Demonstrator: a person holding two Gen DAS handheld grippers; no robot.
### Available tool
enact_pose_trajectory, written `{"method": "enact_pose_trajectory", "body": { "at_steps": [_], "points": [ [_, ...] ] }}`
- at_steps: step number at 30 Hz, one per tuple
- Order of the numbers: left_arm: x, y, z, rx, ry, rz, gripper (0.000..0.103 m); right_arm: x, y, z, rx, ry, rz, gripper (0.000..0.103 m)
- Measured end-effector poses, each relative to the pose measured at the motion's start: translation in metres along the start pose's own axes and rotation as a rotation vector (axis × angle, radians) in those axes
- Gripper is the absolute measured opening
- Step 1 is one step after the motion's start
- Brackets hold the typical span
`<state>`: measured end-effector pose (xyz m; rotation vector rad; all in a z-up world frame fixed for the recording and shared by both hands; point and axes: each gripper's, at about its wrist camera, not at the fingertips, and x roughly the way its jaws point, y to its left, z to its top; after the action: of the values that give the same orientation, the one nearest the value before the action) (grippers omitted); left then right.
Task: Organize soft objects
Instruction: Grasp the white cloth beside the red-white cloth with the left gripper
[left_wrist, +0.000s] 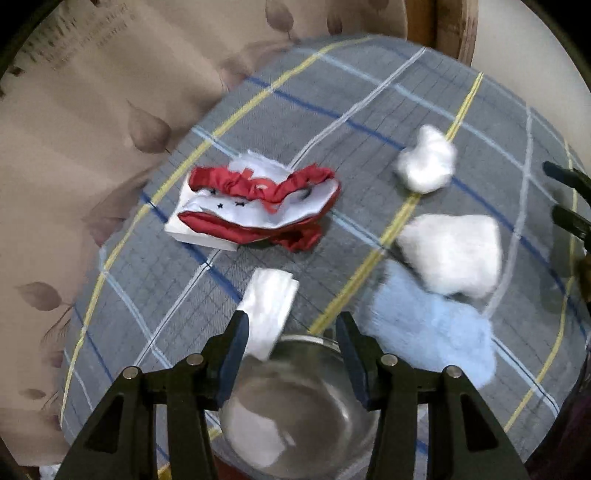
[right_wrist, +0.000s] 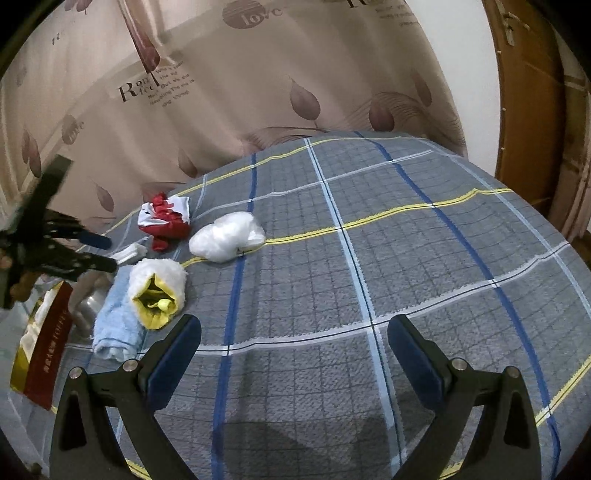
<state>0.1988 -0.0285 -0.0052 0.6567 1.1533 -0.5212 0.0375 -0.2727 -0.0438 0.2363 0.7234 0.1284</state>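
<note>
My left gripper (left_wrist: 291, 328) points steeply down over a shiny bowl (left_wrist: 314, 391) at the near edge, jaws open with nothing pressed between them. A small folded white cloth (left_wrist: 267, 310) lies just past its left fingertip. Beyond it rests a red and white garment (left_wrist: 258, 201). To the right lie a white fluffy wad (left_wrist: 424, 162), a white fluffy mitt (left_wrist: 454, 251) with a yellow lining (right_wrist: 153, 302), and a light blue towel (left_wrist: 432, 332). My right gripper (right_wrist: 295, 328) hovers open over bare plaid cloth, away from the pile. In its view the left gripper (right_wrist: 110, 254) is at the far left.
A grey plaid cloth (right_wrist: 369, 258) covers the round-looking table. A beige leaf-print curtain (right_wrist: 258, 74) hangs close behind it and a wooden door (right_wrist: 524, 110) stands at the right. A red and gold box (right_wrist: 44, 350) lies beside the bowl (right_wrist: 88, 302) at the table's left edge.
</note>
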Motion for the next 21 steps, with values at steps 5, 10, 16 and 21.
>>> {"method": "enact_pose_trajectory", "body": {
  "at_steps": [5,10,16,21],
  "points": [
    [0.032,0.018,0.008,0.015,0.079,0.035,0.05,0.003,-0.002,0.001,0.013,0.004,0.029,0.101],
    [0.046,0.036,0.006,-0.037,0.062,-0.024,0.023,0.006,-0.004,0.004,0.032,0.003,0.051,0.101],
    [0.036,0.068,-0.006,-0.258,-0.064,-0.058,0.006,0.007,-0.006,0.004,0.045,-0.001,0.062,0.101],
    [0.006,0.079,-0.031,-0.473,-0.196,-0.031,0.007,0.007,-0.006,0.004,0.043,0.002,0.06,0.101]
  ]
}}
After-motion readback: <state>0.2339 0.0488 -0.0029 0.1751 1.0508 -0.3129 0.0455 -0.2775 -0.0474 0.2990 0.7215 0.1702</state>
